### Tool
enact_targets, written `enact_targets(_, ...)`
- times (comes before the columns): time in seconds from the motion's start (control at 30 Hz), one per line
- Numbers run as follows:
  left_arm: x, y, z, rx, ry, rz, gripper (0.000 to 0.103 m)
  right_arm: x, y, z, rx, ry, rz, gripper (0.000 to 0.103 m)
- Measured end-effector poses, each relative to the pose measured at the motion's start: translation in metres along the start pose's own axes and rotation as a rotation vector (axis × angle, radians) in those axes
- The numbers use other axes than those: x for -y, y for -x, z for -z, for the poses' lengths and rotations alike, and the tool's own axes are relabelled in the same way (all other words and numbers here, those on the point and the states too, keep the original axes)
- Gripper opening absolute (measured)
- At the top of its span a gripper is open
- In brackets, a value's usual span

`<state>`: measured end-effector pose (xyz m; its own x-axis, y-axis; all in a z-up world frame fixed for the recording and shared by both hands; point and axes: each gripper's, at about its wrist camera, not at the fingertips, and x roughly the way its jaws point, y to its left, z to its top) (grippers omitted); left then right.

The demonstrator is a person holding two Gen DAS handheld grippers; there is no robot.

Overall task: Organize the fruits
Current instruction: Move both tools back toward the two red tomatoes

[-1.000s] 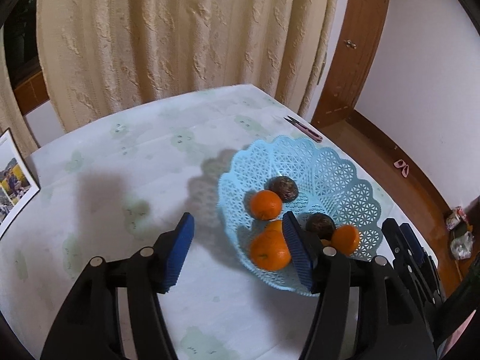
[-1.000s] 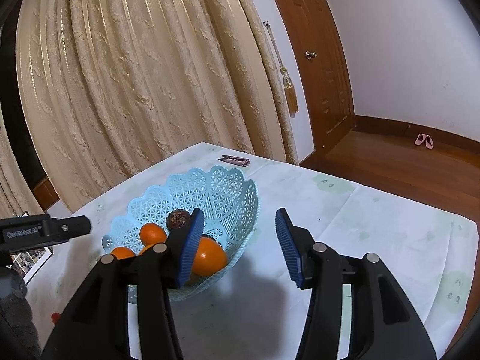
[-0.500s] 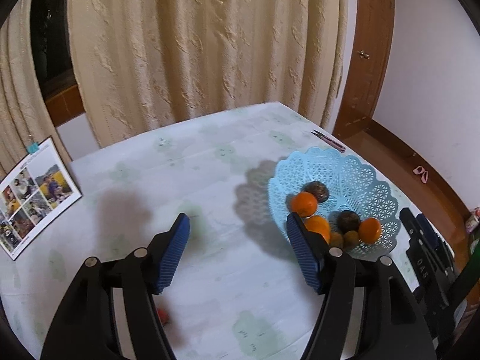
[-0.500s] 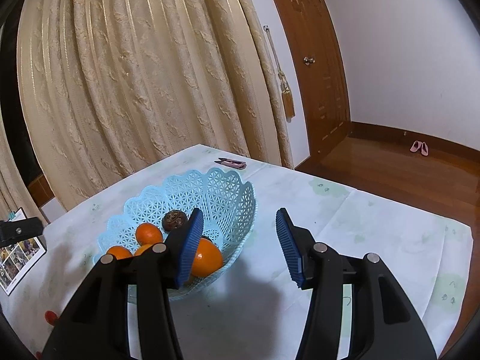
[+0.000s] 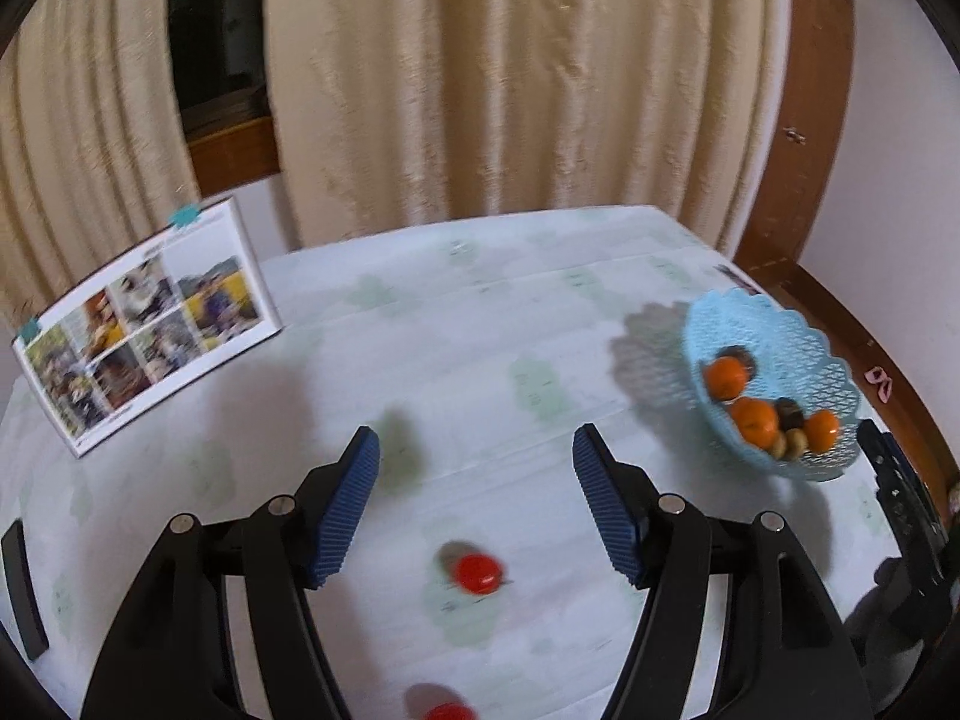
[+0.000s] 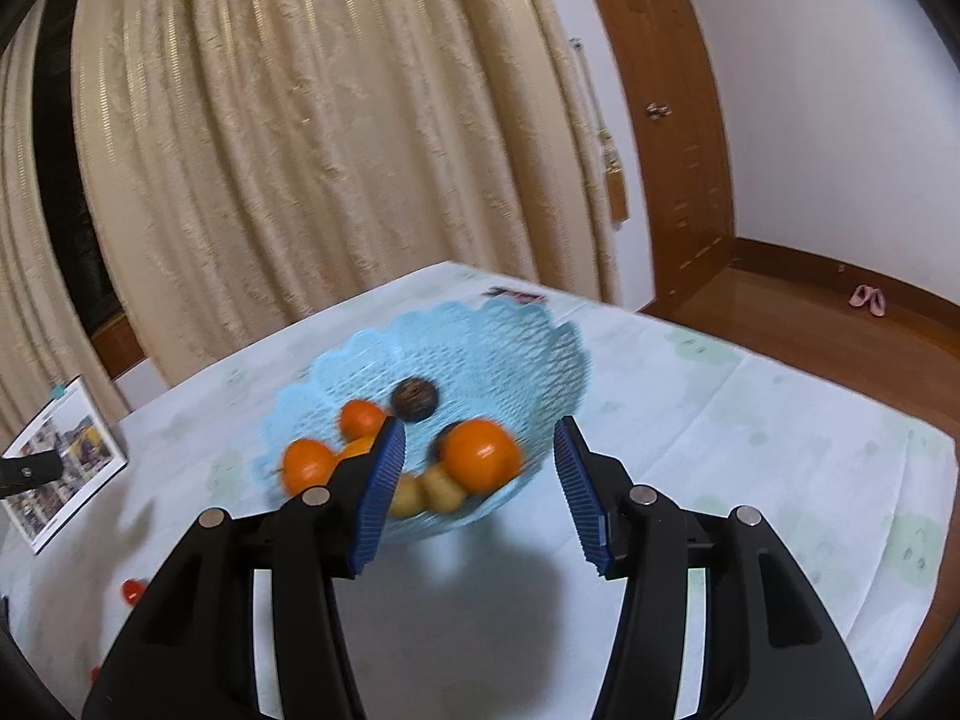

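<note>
Left wrist: open left claw [image 5: 474, 450] above red fruit [image 5: 477, 574].

Open right hand-held gripper [image 6: 477, 447] over table [image 6: 750, 420], blue basket [image 6: 480, 330] just ahead holding oranges [image 6: 483, 456], photo card [image 6: 66, 468] far left of basket

Soft, even daylight fills both views, and motion blur smears the basket [image 6: 420, 354] and oranges [image 6: 482, 456] ahead of the right tool [image 6: 477, 483]. Grey shadows fall on the surface [image 5: 480, 360] beneath each tool; fisheye distortion bends the dark-vignetted edges
</note>
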<state>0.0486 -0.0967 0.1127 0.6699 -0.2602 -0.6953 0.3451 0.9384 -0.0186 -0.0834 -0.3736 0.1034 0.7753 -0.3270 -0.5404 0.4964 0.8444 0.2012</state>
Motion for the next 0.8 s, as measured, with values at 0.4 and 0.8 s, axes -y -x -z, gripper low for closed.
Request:
enact_targets(0.4, -0.018, -0.027, 0.034, -0.118, 0.032, 0.042, 0.067, -0.052, 0.012, 0.018, -0.087, 0.102, -0.14, 0.054)
enact_targets(0.8, -0.013, -0.06, 0.053, -0.223, 0.044, 0.113, 0.064, -0.072, 0.011, 0.03, -0.138, 0.136, -0.186, 0.062)
